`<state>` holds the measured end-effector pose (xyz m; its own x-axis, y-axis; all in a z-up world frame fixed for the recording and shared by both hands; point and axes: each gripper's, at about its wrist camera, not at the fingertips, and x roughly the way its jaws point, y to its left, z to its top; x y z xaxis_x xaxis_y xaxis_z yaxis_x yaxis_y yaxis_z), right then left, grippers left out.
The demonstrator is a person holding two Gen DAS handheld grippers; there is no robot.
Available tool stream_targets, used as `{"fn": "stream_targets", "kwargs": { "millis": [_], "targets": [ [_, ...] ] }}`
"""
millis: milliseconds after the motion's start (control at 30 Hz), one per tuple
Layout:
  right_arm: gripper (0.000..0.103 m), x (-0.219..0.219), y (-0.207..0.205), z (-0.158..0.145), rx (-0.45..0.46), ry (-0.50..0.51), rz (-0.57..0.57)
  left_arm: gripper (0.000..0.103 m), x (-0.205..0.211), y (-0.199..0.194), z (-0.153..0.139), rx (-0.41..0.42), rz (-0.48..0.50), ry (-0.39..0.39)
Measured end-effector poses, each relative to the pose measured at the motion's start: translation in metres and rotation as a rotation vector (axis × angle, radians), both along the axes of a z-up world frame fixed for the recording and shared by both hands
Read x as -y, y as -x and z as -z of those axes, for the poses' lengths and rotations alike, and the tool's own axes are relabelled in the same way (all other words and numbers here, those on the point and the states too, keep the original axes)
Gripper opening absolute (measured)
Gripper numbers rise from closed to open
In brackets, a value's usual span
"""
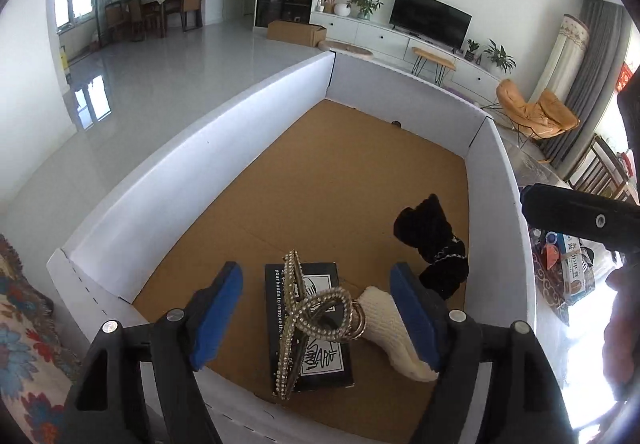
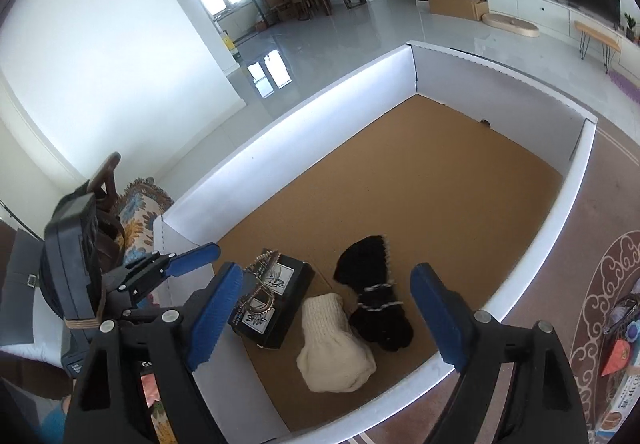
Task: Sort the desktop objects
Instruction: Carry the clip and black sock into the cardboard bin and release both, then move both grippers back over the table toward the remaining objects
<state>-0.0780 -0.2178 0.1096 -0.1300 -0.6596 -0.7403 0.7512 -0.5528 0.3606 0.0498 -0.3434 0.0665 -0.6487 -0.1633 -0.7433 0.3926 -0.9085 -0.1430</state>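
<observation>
Left wrist view: both grippers seen with jaws apart, nothing clamped, over a white-walled box [image 1: 224,132] with a brown floor.

Left gripper [image 1: 316,318] jaws spread at lower centre; hair claw clip [image 1: 316,314] lies on a black printed box [image 1: 308,324] between them, untouched. Cream sock [image 1: 394,332] just right of it, black sock [image 1: 434,244] beyond, right of centre. Right wrist view: right gripper [image 2: 328,318] jaws wide, cream sock [image 2: 334,348] and black sock [image 2: 376,296] seen between the blue pads [image 2: 438,318], no contact.
</observation>
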Motion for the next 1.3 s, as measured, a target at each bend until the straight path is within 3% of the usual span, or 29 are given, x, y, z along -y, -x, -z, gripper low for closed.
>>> {"fn": "stream_targets", "kwargs": {
  "millis": [100,200,300,333,433,600,700,733,867,1033,1300],
  "targets": [
    [0.089,-0.035,-0.005,-0.008,-0.075,0.026,0.053,0.075,-0.02,-0.009,-0.009,-0.066,0.027,0.015],
    [0.103,-0.093,-0.021,-0.006,-0.202,0.023,0.13,0.075,-0.06,-0.017,-0.026,-0.132,0.104,0.034],
    [0.103,-0.165,-0.032,0.019,-0.293,-0.058,0.247,0.079,-0.111,-0.02,-0.041,-0.182,0.232,0.036],
    [0.103,-0.192,-0.034,0.03,-0.301,-0.089,0.299,0.085,-0.131,-0.023,-0.045,-0.197,0.276,0.031],
    [0.103,-0.276,-0.03,0.065,-0.278,-0.174,0.448,0.101,-0.191,-0.022,-0.044,-0.21,0.4,0.008],
    [0.103,-0.387,-0.007,0.111,-0.203,-0.388,0.633,0.101,-0.278,0.017,0.007,-0.094,0.514,-0.001],
    [0.103,-0.436,0.006,0.132,-0.143,-0.403,0.686,0.101,-0.311,0.044,0.041,-0.036,0.528,-0.023],
    [0.103,-0.449,0.009,0.133,-0.132,-0.367,0.693,0.101,-0.32,0.052,0.048,-0.024,0.521,-0.017],
    [0.103,-0.475,0.021,0.135,-0.159,-0.348,0.746,0.101,-0.353,0.079,0.072,0.013,0.51,0.04],
    [0.103,-0.477,0.028,0.137,-0.163,-0.353,0.767,0.101,-0.379,0.108,0.095,0.083,0.514,0.108],
    [0.103,-0.484,0.028,0.139,-0.167,-0.35,0.784,0.103,-0.385,0.11,0.106,0.113,0.506,0.137]
  ]
}}
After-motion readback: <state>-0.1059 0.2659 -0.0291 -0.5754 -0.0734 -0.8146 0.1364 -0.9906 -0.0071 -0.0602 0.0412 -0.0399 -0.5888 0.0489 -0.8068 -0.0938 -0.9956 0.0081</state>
